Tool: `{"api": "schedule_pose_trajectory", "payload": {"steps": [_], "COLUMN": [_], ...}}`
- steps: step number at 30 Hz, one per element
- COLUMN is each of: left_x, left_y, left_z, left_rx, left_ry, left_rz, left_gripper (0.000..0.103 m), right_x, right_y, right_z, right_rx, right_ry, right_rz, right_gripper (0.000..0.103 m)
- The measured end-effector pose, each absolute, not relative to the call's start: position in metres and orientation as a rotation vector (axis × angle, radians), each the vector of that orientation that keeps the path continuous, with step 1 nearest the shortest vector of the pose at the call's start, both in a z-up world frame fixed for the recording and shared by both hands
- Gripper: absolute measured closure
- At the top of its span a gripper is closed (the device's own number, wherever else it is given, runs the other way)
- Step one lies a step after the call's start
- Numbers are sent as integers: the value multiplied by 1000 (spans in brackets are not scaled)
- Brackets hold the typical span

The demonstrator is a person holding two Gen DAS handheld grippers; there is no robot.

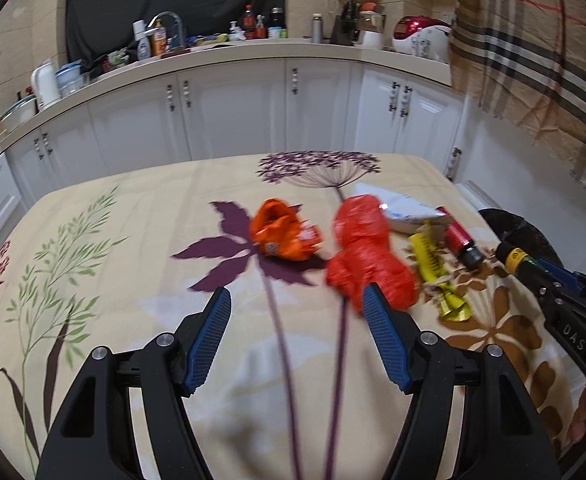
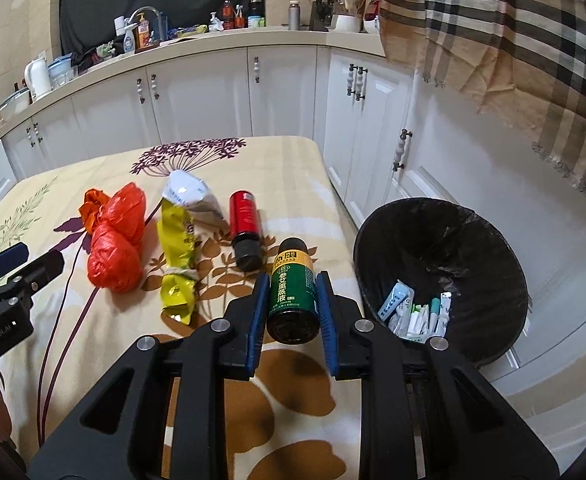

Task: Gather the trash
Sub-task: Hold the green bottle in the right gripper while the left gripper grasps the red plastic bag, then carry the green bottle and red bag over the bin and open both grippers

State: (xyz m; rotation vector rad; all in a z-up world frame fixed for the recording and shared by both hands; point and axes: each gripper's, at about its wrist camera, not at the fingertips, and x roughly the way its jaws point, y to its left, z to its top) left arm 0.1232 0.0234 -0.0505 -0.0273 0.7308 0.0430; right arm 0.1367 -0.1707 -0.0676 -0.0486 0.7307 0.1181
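Observation:
Trash lies on a flowered tablecloth (image 2: 293,172). My right gripper (image 2: 293,284) is shut on a green and yellow bottle (image 2: 294,290), held above the table's right edge beside the black bin (image 2: 441,240). The bottle also shows in the left wrist view (image 1: 519,260). My left gripper (image 1: 297,296) is open and empty, just in front of a red plastic bag (image 1: 367,252), (image 2: 117,240). An orange wrapper (image 1: 283,232), a yellow wrapper (image 2: 179,256), a white packet (image 2: 191,194) and a red bottle (image 2: 245,222) lie on the cloth.
The bin holds several small packets (image 2: 417,312) and stands on the floor right of the table. White cabinets (image 2: 197,92) and a cluttered counter (image 1: 253,46) run behind. A plaid cloth (image 2: 513,40) hangs at upper right.

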Motion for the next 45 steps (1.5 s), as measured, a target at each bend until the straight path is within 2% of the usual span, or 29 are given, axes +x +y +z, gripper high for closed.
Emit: {"api": "schedule_pose_trajectory", "payload": {"steps": [16, 19, 21, 27, 36, 45], "left_x": [169, 168, 168, 160, 137, 142], "left_y": [-9, -8, -8, -11, -19, -58], "left_z": [-67, -68, -69, -66, -30, -8], "left_rx": [15, -7, -16, -2, -15, 14], "left_ry": [781, 788, 792, 763, 617, 529], "left_rz": [4, -5, -23, -23, -54, -139], "left_gripper": [33, 46, 62, 66, 67, 67], "right_x": [153, 154, 154, 151, 138, 138], "right_y": [-191, -193, -193, -194, -204, -237], "right_z": [-70, -72, -72, -71, -56, -34], "right_rx": [-5, -1, 1, 4, 18, 32], "right_ry": [725, 726, 727, 716, 653, 567], "right_rz": [119, 118, 117, 117, 90, 2], "right_gripper": [80, 80, 80, 80, 80, 80]}}
